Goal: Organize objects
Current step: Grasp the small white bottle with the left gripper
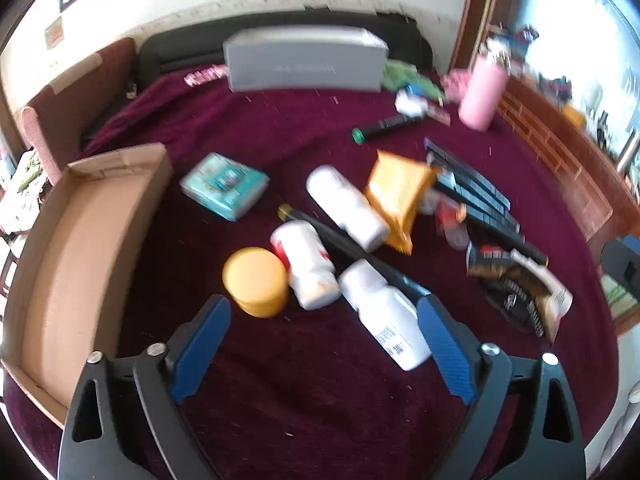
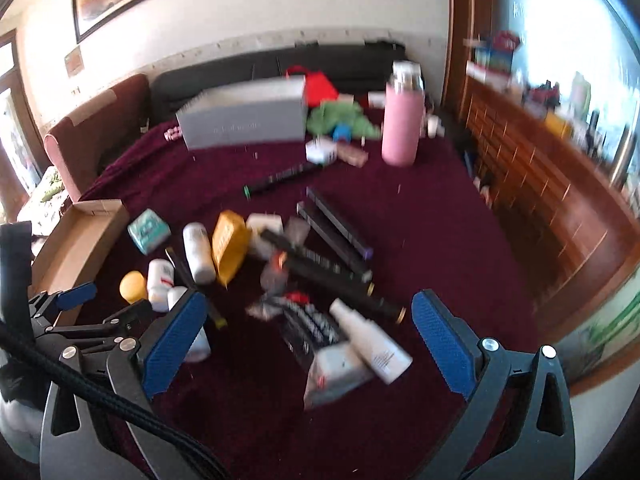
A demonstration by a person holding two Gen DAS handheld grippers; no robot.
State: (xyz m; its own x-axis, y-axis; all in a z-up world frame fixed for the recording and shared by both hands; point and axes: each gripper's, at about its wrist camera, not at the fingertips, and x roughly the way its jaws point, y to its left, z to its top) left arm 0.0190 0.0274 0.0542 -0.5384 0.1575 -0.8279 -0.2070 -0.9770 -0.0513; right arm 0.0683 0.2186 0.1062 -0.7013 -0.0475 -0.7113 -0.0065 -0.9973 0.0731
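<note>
**Maroon cloth strewn with small items, both grippers spread wide above it**

Maroon fabric [image 1: 280, 380] covers the whole work surface. The left gripper [image 1: 324, 312] hangs over the near edge of a cluster of objects, its blue-padded jaws spread wide and holding nothing. Between and just beyond them lie a yellow-lidded jar [image 1: 256, 280], a white bottle with red print [image 1: 308, 268] touching the jar, and a long white bottle with a barcode label [image 1: 384, 312] lying beside the right-side finger. A thin black stick [image 1: 344, 244] runs diagonally through the group. Farther back rest another white bottle [image 1: 346, 208], an orange packet [image 1: 400, 196] and a teal box [image 1: 224, 184]. An open cardboard box [image 1: 72, 248] sits to the left, apart from the cluster.

The right gripper [image 2: 308, 320] also stands fully spread and holds nothing. Below it lie a white spray bottle [image 2: 372, 340] and a dark printed pouch [image 2: 308, 328], touching each other. Long black boxes [image 2: 340, 240] lie behind them. At the back stand a grey box [image 2: 244, 120] and a pink flask [image 2: 402, 124]. Both views are blurred.
</note>
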